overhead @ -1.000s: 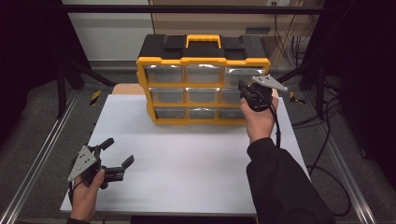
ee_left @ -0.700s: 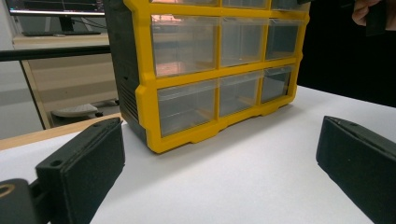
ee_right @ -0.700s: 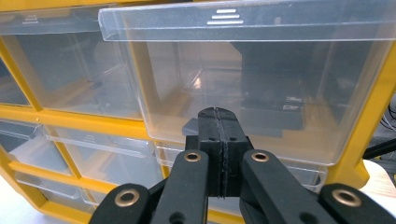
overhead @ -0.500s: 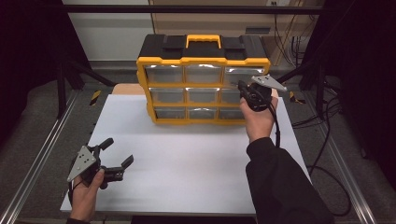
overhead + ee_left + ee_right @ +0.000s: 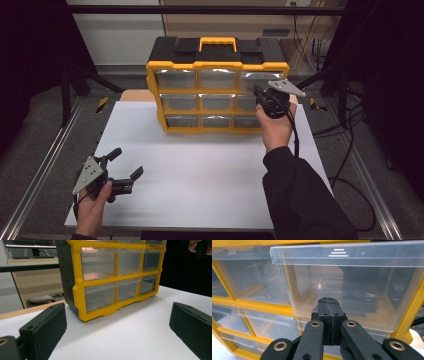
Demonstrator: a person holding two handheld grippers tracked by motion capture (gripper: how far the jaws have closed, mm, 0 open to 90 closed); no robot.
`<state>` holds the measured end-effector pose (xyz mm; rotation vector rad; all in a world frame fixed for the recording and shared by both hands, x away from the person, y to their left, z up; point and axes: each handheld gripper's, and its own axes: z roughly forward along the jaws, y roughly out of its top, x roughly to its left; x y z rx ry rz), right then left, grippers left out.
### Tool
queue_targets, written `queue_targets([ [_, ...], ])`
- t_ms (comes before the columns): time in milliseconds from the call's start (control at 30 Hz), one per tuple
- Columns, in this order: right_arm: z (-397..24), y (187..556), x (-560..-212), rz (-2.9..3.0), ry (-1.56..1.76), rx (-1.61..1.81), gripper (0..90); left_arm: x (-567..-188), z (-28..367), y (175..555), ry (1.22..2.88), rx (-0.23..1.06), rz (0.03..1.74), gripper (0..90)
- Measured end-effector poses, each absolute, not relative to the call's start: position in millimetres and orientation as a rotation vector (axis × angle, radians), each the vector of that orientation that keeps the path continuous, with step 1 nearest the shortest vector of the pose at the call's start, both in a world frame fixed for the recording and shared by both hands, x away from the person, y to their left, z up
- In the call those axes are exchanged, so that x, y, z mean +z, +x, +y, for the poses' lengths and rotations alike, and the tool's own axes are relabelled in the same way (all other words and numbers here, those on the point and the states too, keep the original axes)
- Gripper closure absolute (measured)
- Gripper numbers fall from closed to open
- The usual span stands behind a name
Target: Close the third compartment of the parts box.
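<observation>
The right gripper (image 5: 329,302), jaws pressed together on nothing, sits just before the top right drawer (image 5: 352,287) of the yellow organizer (image 5: 218,90), which lies at twelve o'clock from it, while the left gripper (image 5: 122,172), jaws wide, rests well apart at seven o'clock.
</observation>
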<state>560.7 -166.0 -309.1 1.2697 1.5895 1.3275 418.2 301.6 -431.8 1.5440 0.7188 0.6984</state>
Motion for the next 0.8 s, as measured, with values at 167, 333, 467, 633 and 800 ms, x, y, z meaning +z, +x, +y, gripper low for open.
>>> queue_targets([
  [167, -165.8, 562.8, -308.8, 1.581, 1.279, 1.332, 90.0, -431.8, 301.6, 418.3, 1.545, 0.7, 0.721, 0.9],
  [333, -164.3, 564.9, -310.1, 1.58, 1.279, 1.321, 90.0, -432.0, 301.4, 418.5, 1.547, 0.7, 0.719, 0.9],
  [467, -163.2, 565.6, -310.2, 1.578, 1.264, 1.311, 90.0, -432.2, 301.4, 419.0, 1.546, 0.698, 0.719, 0.9],
  [633, -164.3, 566.6, -310.3, 1.567, 1.274, 1.33, 90.0, -432.0, 301.3, 418.6, 1.547, 0.698, 0.719, 0.9],
  [800, -165.4, 568.4, -309.8, 1.556, 1.294, 1.339, 90.0, -431.9, 301.6, 418.6, 1.544, 0.698, 0.72, 0.9],
])
